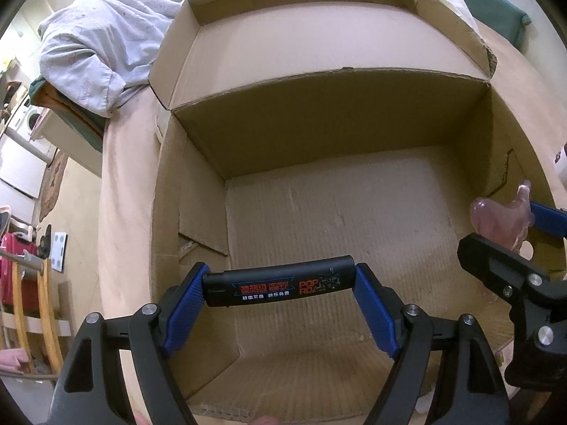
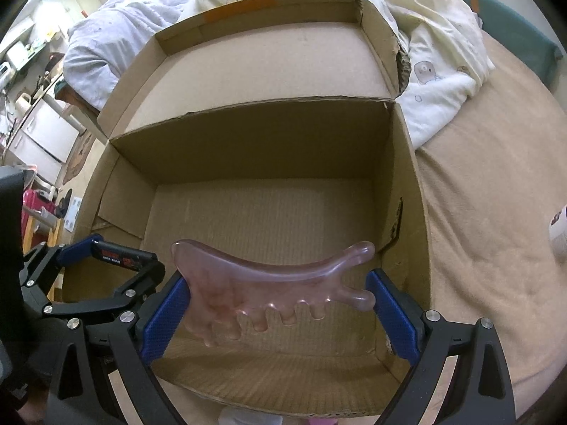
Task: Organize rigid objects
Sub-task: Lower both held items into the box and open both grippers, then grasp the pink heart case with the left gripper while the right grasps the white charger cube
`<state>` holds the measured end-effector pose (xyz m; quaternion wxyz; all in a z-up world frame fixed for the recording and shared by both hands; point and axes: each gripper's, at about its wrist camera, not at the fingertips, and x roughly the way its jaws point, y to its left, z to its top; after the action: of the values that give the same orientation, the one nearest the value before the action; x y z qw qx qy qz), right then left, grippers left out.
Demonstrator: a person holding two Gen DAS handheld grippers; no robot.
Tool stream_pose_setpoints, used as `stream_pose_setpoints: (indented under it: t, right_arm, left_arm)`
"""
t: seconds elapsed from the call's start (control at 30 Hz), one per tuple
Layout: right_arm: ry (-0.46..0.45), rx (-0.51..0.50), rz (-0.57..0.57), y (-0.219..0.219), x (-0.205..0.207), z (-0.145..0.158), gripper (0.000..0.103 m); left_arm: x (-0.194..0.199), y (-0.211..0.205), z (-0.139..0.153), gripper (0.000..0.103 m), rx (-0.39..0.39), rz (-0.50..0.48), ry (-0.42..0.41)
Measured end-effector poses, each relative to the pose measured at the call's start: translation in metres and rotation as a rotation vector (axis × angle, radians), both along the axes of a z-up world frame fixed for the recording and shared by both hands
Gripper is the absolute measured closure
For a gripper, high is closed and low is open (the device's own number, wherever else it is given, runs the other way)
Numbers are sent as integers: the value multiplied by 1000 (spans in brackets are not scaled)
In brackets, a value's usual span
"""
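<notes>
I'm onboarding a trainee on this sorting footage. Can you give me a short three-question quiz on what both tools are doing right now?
1. True or false: the left tool grips the black lighter by its two ends.
2. What does the right tool hold? A) a white bottle B) a pink comb-shaped scraper C) nothing
3. Fill in: both items hang above the open cardboard ____.

Key: 1 true; 2 B; 3 box
</notes>
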<state>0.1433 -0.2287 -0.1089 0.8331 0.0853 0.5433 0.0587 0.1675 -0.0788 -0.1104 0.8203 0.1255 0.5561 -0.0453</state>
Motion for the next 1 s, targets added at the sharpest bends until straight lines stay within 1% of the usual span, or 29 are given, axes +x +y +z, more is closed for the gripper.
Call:
stream_pose_setpoints:
  t: [0.03, 0.1, 0.17, 0.23, 0.27, 0.37, 0.4, 0.43, 0.53, 0.63, 0.73, 0.87, 0.93, 1.0]
  right_arm:
    - [0, 9, 1, 0, 0, 0, 0]
    - [4, 57, 6, -2, -1, 1, 0]
    - [18, 77, 4, -3, -1, 1, 0]
    - [11, 94, -4, -5, -2, 3, 0]
    - [1, 104, -8, -5, -2, 5, 0]
    - [-47, 109, -17, -8, -4, 13, 0]
    - [-60, 110, -18, -8, -5, 15, 0]
    - [-68, 109, -17, -9, -5, 16, 0]
    - [-89, 79, -24, -11, -6, 19, 0]
    - [-91, 93, -34, -16, -4, 21, 0]
    - [-91, 98, -44, -19, -1, 22, 0]
    - [-106, 92, -42, -18, -1, 27, 0]
    - [-112, 99, -48, -20, -1, 30, 0]
    - [-121, 122, -61, -25, -3, 36, 0]
  left_arm:
    - [-1, 0, 0, 23, -10, -1, 9]
    - [-1, 1, -2, 23, -34, -5, 27]
    - [-1, 2, -2, 23, -36, -6, 27]
    - [-1, 1, -1, 21, -39, -9, 18]
    - [-1, 1, 0, 14, -47, -12, 12]
    - [-1, 0, 2, 8, -77, 9, 5]
    - [0, -1, 2, 2, -94, 13, 10]
    - [1, -2, 3, 0, -101, 13, 8]
    - [1, -5, 6, 0, -94, 3, -3]
    - [-1, -2, 9, 0, -103, 8, -8]
    - [-1, 2, 12, 0, -145, 25, 0]
    - [-5, 2, 21, 0, -186, 13, -11]
    - [-10, 3, 30, 0, -208, 3, -21]
    - [-16, 7, 41, 0, -211, 0, -35]
